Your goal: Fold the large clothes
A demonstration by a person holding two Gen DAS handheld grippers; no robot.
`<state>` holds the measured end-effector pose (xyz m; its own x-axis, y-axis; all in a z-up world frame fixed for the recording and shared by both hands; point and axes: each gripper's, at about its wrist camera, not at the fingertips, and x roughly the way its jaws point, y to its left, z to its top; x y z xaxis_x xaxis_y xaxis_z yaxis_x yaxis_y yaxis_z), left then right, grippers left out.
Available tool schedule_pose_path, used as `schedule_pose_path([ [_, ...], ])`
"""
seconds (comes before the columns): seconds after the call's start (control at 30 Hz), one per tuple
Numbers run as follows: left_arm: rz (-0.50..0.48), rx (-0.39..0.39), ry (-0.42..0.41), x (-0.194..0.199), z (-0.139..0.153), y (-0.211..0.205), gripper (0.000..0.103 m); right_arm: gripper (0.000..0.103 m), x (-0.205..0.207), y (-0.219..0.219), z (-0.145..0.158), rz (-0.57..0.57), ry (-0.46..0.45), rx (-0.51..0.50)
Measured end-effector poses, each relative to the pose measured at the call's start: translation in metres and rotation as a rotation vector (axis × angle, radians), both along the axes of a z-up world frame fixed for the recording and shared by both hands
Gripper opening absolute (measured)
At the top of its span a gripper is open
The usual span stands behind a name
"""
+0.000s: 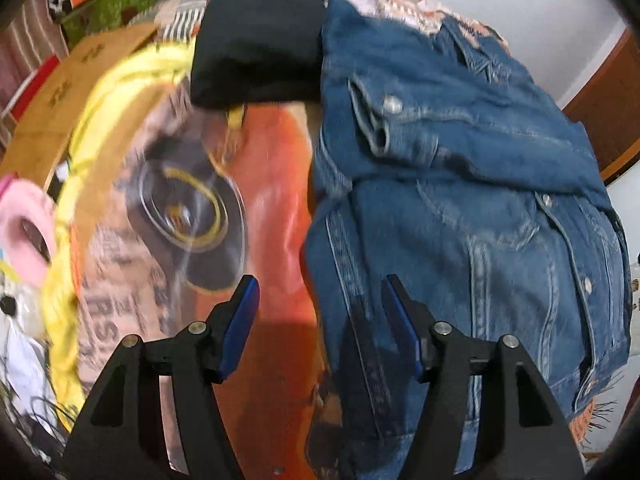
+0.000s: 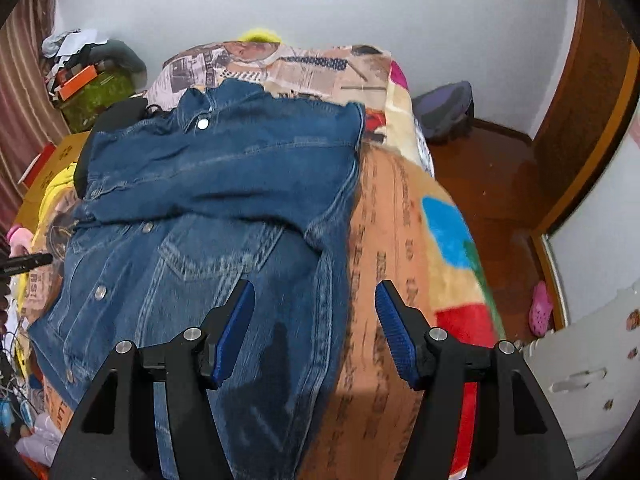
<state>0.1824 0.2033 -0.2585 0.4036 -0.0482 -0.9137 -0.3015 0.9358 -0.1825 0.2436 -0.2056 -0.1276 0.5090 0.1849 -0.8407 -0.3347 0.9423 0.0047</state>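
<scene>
A blue denim jacket (image 1: 460,208) lies on the printed blanket (image 1: 280,232) of a bed, front up, with a sleeve folded across its chest. It also shows in the right wrist view (image 2: 224,208). My left gripper (image 1: 318,300) is open and empty above the jacket's left edge. My right gripper (image 2: 316,304) is open and empty above the jacket's right edge, over the blanket (image 2: 400,240). A folded black garment (image 1: 260,40) lies beyond the jacket's left shoulder.
A yellow cloth (image 1: 108,92) and a cardboard box (image 1: 60,100) lie left of the bed, with a pink slipper (image 1: 24,232) below them. A cluttered green box (image 2: 96,96) stands at the far left. A wooden floor (image 2: 500,192), a dark bag (image 2: 444,112) and a pink shoe (image 2: 540,308) lie right of the bed.
</scene>
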Motion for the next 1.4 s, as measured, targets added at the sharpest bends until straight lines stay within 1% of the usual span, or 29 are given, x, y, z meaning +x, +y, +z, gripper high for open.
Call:
schedule_pose_path([
  [0.13, 0.013, -0.117, 0.012, -0.009, -0.018, -0.004, 0.062, 0.059, -0.010, -0.002, -0.015, -0.006, 0.043, -0.006],
  [0.2, 0.030, -0.147, 0.014, -0.014, -0.026, -0.007, 0.062, 0.059, -0.013, -0.002, -0.025, -0.010, 0.075, -0.004],
  [0.3, 0.047, -0.221, 0.045, -0.021, -0.043, -0.011, 0.063, 0.059, -0.021, -0.005, -0.040, -0.033, 0.125, 0.026],
  [0.37, 0.088, -0.262, 0.029, -0.029, -0.046, -0.011, 0.063, 0.059, -0.026, -0.008, -0.044, -0.053, 0.127, 0.049],
  [0.43, 0.108, -0.357, 0.018, -0.035, -0.051, -0.007, 0.063, 0.059, -0.029, -0.013, -0.044, -0.061, 0.140, 0.092],
  [0.5, 0.128, -0.430, 0.004, -0.039, -0.056, -0.004, 0.062, 0.059, -0.028, -0.019, -0.047, -0.061, 0.178, 0.173],
  [0.53, 0.127, -0.447, -0.001, -0.040, -0.057, -0.004, 0.062, 0.059, -0.027, -0.020, -0.048, -0.056, 0.195, 0.215],
  [0.6, 0.106, -0.461, -0.006, -0.040, -0.055, -0.006, 0.061, 0.058, -0.024, -0.021, -0.050, -0.047, 0.212, 0.250],
  [0.63, 0.089, -0.466, -0.011, -0.039, -0.052, -0.009, 0.058, 0.056, -0.023, -0.020, -0.050, -0.045, 0.212, 0.257],
  [0.67, 0.078, -0.460, -0.017, -0.040, -0.048, -0.011, 0.047, 0.045, -0.021, -0.018, -0.048, -0.034, 0.212, 0.268],
  [0.7, 0.070, -0.439, -0.019, -0.039, -0.044, -0.014, 0.033, 0.032, -0.021, -0.015, -0.047, -0.018, 0.216, 0.276],
  [0.73, 0.065, -0.413, -0.019, -0.037, -0.039, -0.014, 0.023, 0.027, -0.021, -0.010, -0.045, -0.006, 0.219, 0.276],
  [0.77, 0.064, -0.390, -0.021, -0.034, -0.035, -0.016, 0.011, 0.016, -0.021, -0.007, -0.041, -0.002, 0.205, 0.267],
  [0.8, 0.067, -0.385, -0.038, -0.034, -0.028, -0.016, 0.011, 0.008, -0.021, -0.005, -0.038, 0.007, 0.192, 0.269],
  [0.87, 0.072, -0.394, -0.076, -0.032, -0.016, -0.013, 0.010, 0.008, -0.021, 0.000, -0.027, 0.033, 0.172, 0.290],
  [0.97, 0.043, -0.377, -0.137, -0.025, 0.014, -0.012, 0.010, 0.008, -0.012, 0.003, -0.009, 0.059, 0.144, 0.344],
  [1.0, 0.023, -0.389, -0.171, -0.020, 0.027, -0.011, 0.010, 0.007, -0.007, 0.003, -0.004, 0.059, 0.135, 0.368],
  [1.07, 0.012, -0.408, -0.206, -0.007, 0.042, -0.008, 0.010, 0.007, 0.004, 0.007, 0.010, 0.069, 0.100, 0.400],
  [1.1, 0.010, -0.409, -0.219, 0.003, 0.050, -0.004, 0.009, 0.007, 0.011, 0.011, 0.018, 0.076, 0.080, 0.401],
  [1.13, 0.008, -0.397, -0.245, 0.016, 0.064, -0.001, 0.009, 0.007, 0.018, 0.016, 0.028, 0.082, 0.056, 0.394],
  [1.17, 0.006, -0.382, -0.259, 0.024, 0.071, -0.002, 0.009, 0.007, 0.025, 0.020, 0.035, 0.085, 0.034, 0.393],
  [1.2, 0.004, -0.342, -0.291, 0.036, 0.086, 0.000, 0.009, 0.007, 0.032, 0.024, 0.044, 0.089, 0.008, 0.393],
  [1.27, -0.004, -0.313, -0.332, 0.053, 0.102, 0.006, 0.009, 0.007, 0.047, 0.032, 0.060, 0.090, -0.066, 0.363],
  [1.3, -0.004, -0.298, -0.358, 0.065, 0.112, 0.010, 0.009, 0.007, 0.054, 0.034, 0.064, 0.087, -0.096, 0.349],
  [1.33, 0.000, -0.287, -0.367, 0.073, 0.115, 0.013, 0.009, 0.007, 0.065, 0.037, 0.067, 0.081, -0.114, 0.342],
  [1.4, 0.017, -0.258, -0.376, 0.096, 0.117, 0.021, 0.009, 0.007, 0.088, 0.039, 0.061, 0.055, -0.115, 0.344],
])
